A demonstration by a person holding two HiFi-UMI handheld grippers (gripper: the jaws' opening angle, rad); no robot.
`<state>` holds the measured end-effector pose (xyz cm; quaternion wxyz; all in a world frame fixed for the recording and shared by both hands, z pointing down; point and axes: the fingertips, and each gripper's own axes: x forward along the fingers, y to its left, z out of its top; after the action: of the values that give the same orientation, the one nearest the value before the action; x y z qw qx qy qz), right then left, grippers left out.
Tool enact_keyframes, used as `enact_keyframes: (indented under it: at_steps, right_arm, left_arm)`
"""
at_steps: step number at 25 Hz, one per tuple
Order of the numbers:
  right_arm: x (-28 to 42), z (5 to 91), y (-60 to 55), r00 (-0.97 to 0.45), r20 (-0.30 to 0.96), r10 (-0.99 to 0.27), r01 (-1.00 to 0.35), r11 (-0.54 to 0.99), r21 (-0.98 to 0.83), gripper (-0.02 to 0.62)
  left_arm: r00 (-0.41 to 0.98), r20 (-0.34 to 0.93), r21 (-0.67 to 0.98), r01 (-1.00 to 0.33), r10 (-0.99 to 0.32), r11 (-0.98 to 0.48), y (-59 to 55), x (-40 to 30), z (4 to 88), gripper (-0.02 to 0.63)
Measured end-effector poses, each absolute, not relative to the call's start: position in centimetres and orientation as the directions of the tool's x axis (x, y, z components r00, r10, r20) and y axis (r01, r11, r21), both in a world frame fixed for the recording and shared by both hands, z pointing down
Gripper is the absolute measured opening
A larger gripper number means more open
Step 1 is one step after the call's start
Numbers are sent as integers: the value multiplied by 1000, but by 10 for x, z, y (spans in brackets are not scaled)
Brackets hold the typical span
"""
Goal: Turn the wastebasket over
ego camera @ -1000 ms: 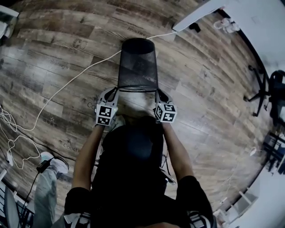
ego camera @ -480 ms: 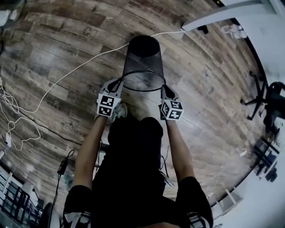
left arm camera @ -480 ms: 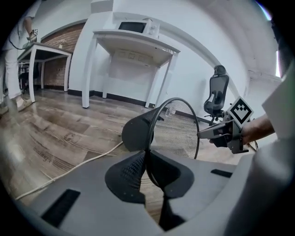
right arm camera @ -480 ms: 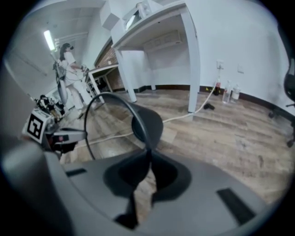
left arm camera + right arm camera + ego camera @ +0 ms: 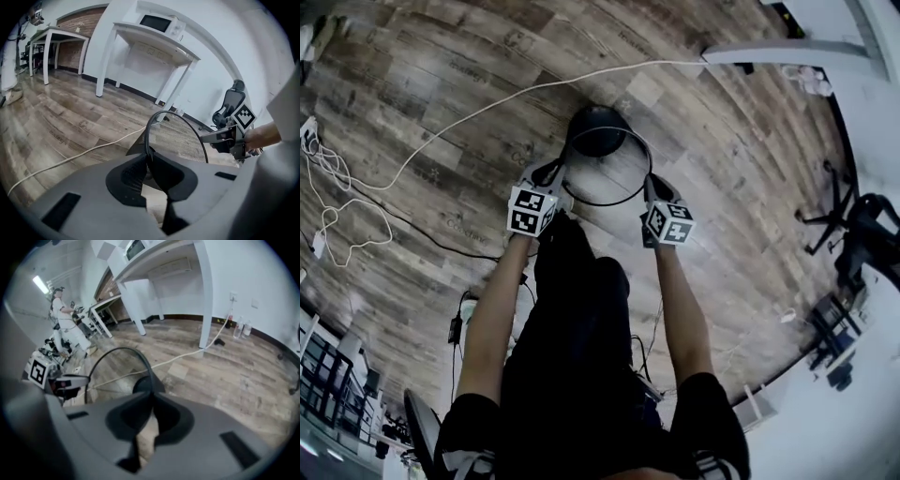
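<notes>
Though near wastebasket (image 5: 598, 131), white cable (image 5: 534, 89) apart

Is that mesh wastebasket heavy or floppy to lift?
Probably light: the wastebasket is see-through wire mesh. Likely stiff: its rim is a clean ring though held at two spots. Round, so apt to roll.

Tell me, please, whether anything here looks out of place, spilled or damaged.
Nothing looks spilled or damaged. A white cable trails loose across the wooden floor beyond the mesh wastebasket, a possible trip hazard.
</notes>
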<state>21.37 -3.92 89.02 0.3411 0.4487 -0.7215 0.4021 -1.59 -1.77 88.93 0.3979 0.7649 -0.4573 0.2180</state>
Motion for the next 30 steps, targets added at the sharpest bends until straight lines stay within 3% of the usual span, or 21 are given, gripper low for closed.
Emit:
enact_keyframes:
  at_steps: [17,30]
  right_arm:
    - [92,735,-51,-404,904,-143,-857,406,-319,46]
    - [24,784,-97,-440,898,-11,-744,564,-358,46]
  left_arm:
    - [337,771,452,-887,-541,92,31,-128,733,66]
    - [201,817,438,-825,-540,356,32,-174,781,64]
